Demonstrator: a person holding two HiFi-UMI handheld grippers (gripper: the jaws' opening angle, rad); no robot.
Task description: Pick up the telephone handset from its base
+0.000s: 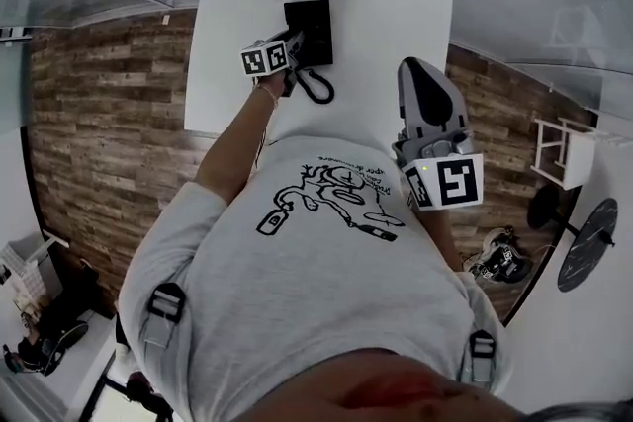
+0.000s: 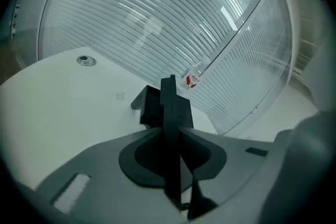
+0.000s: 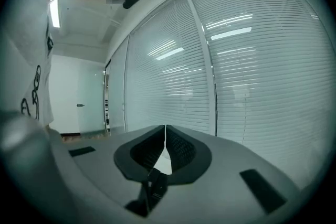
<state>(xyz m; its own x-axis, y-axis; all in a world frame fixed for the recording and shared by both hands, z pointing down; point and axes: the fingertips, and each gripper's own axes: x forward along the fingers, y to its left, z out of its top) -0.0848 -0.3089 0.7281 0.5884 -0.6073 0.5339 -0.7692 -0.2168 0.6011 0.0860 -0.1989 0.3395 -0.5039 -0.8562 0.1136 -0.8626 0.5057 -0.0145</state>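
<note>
The grasp is made and the lift is starting. The left gripper [image 2: 171, 136] has its jaws narrowed onto the slim black plastic telephone handset [image 2: 168, 105], which stands edge-on between them at the near-left side of the flat black telephone base [image 1: 309, 27] on the white bench [image 1: 396, 25]. I can't tell whether it has cleared the cradle.

Next, I'd say, comes a steady raise, minding the black coiled cord [image 1: 318, 89].

The right gripper [image 3: 165, 136] is idle off the bench, jaws together on nothing.

The small clear plastic bottle [image 2: 192, 79] has a red-and-white label, unreadable. The phone shows no brand.
</note>
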